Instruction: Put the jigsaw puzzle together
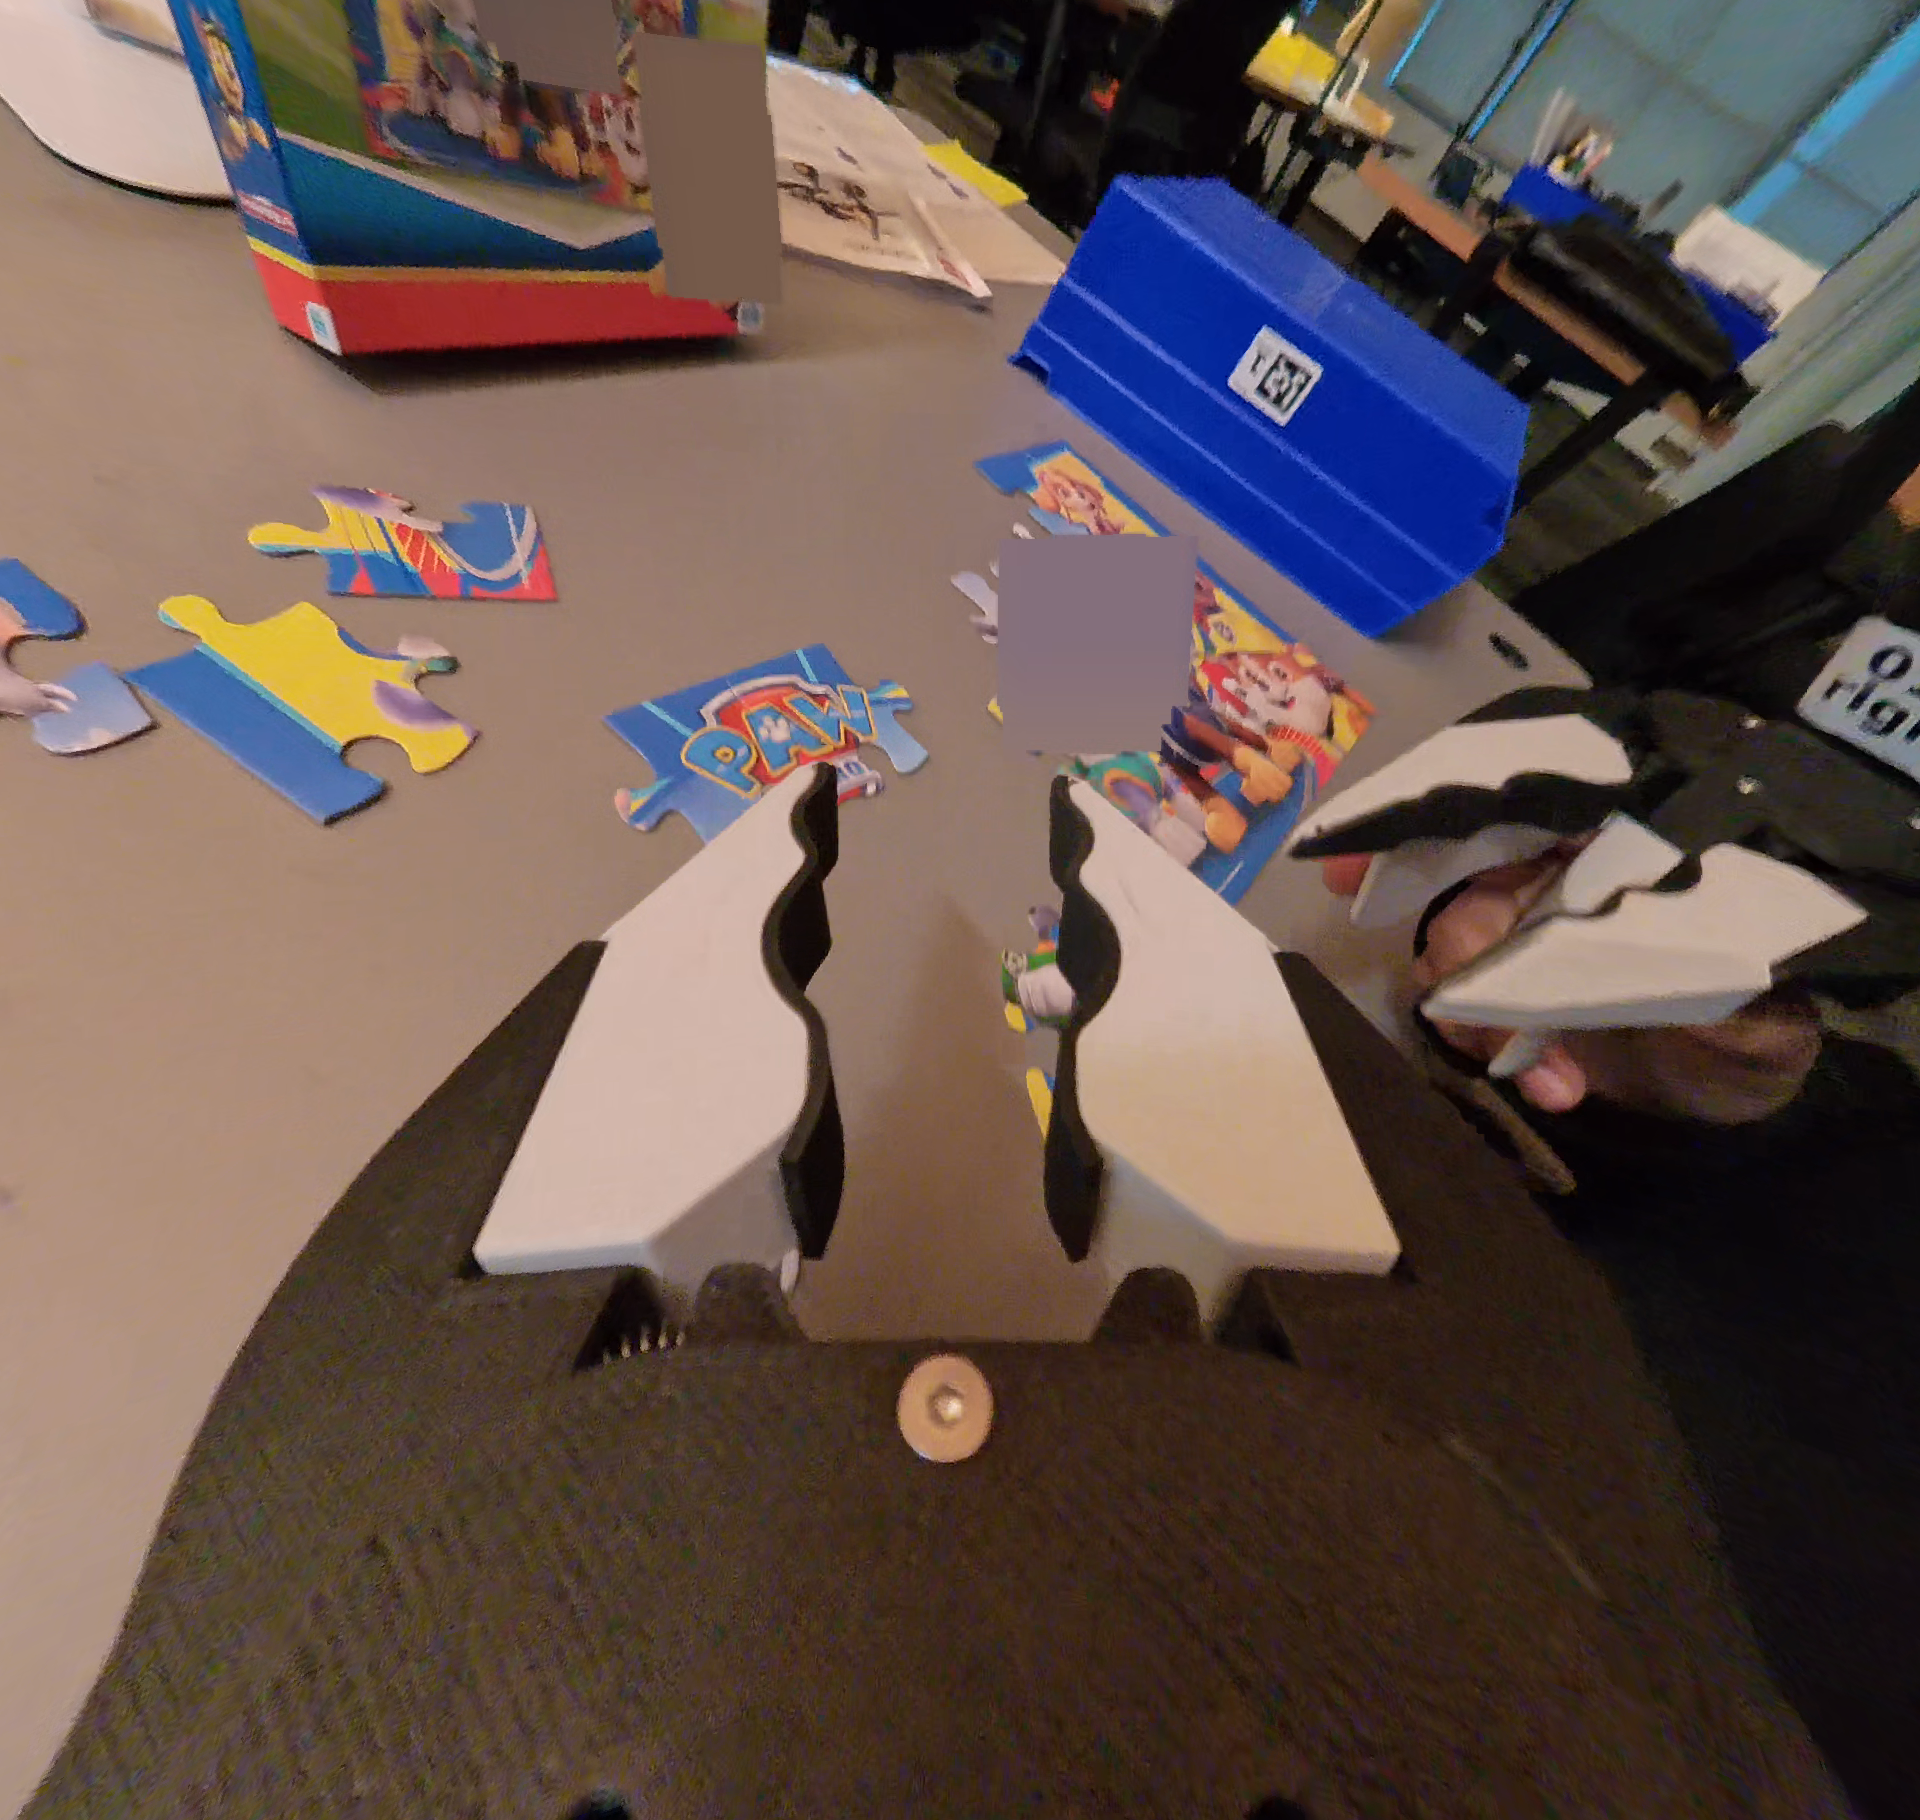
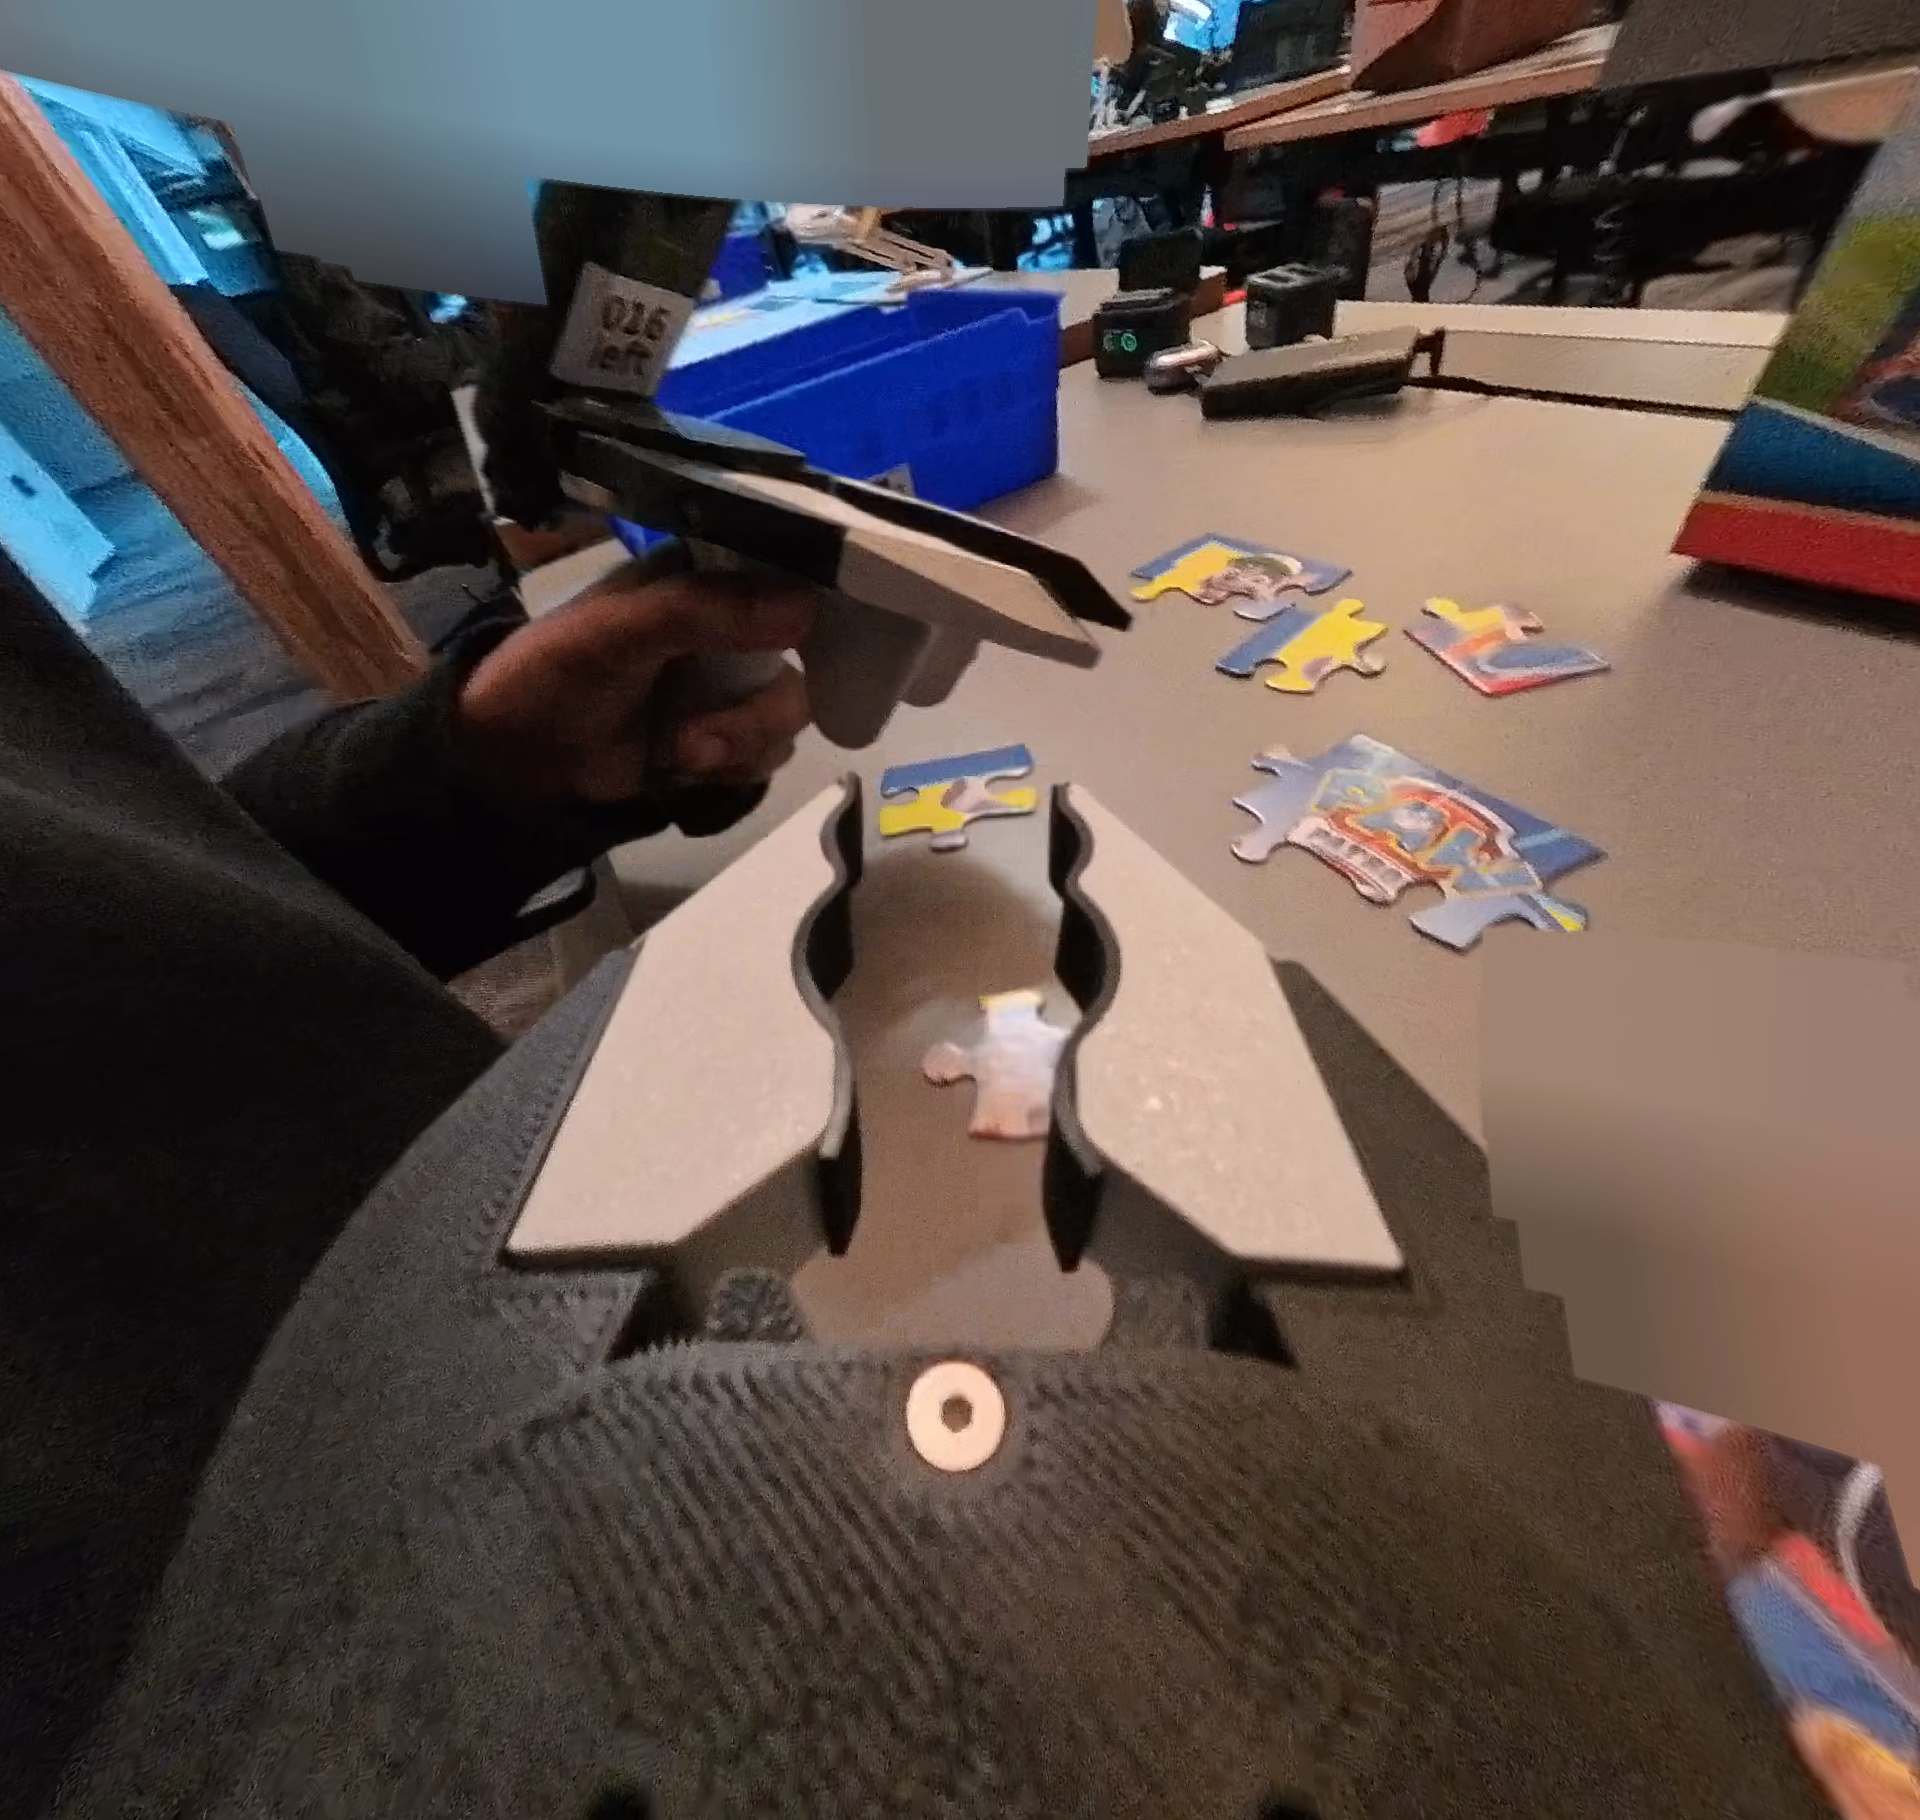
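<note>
Dim, warm indoor light covers the grey table (image 1: 260,939), with cooler blue daylight from far windows (image 1: 1662,35). Both wide-angle views bend at the edges and blur slightly. A soft shadow lies between the right gripper (image 2: 956,804) fingers.

Left gripper (image 1: 943,783) held level with jaws parted and bare, right gripper (image 2: 956,794) likewise parted and bare, each gripped from beneath by a hand (image 2: 623,690).

Scattered across grey table (image 1: 208,939): loose jigsaw pieces (image 1: 301,700), upright puzzle box (image 1: 468,160), blue plastic bin (image 1: 1278,399), printed sheets (image 1: 883,191).
</note>
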Motion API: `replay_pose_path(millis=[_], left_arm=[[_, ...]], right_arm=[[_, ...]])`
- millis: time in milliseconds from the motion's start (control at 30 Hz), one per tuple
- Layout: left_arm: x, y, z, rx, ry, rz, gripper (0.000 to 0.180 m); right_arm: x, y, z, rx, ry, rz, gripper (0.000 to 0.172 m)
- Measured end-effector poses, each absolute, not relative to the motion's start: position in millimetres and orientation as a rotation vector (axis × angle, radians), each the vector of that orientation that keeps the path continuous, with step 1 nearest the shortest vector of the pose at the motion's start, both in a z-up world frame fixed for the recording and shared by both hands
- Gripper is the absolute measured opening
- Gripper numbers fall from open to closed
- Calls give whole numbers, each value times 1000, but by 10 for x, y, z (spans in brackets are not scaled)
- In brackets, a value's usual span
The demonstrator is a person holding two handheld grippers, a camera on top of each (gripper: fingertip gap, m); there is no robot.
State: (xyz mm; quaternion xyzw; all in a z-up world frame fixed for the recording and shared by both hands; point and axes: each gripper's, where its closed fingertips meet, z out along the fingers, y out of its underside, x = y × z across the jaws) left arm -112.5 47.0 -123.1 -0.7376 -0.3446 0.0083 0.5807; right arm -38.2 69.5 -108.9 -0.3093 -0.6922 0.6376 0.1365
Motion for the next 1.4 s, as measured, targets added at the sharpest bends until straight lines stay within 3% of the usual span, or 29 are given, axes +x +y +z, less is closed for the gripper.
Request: replay_pose_path(millis=[400,767,1400], left_arm=[[-523,422,-1630,-1908,-739,-63,39],[-264,561,-1876,-1978,-709,-116,45],[-476,316,-1490,-1699,-695,-190,40]], right_arm=[[-304,1020,-1645,-1146,-2170,1519,51],[-318,791,-1995,-1175,-2349,1302,82],[-515,863,-2088,-1058,-2417,1011,71]])
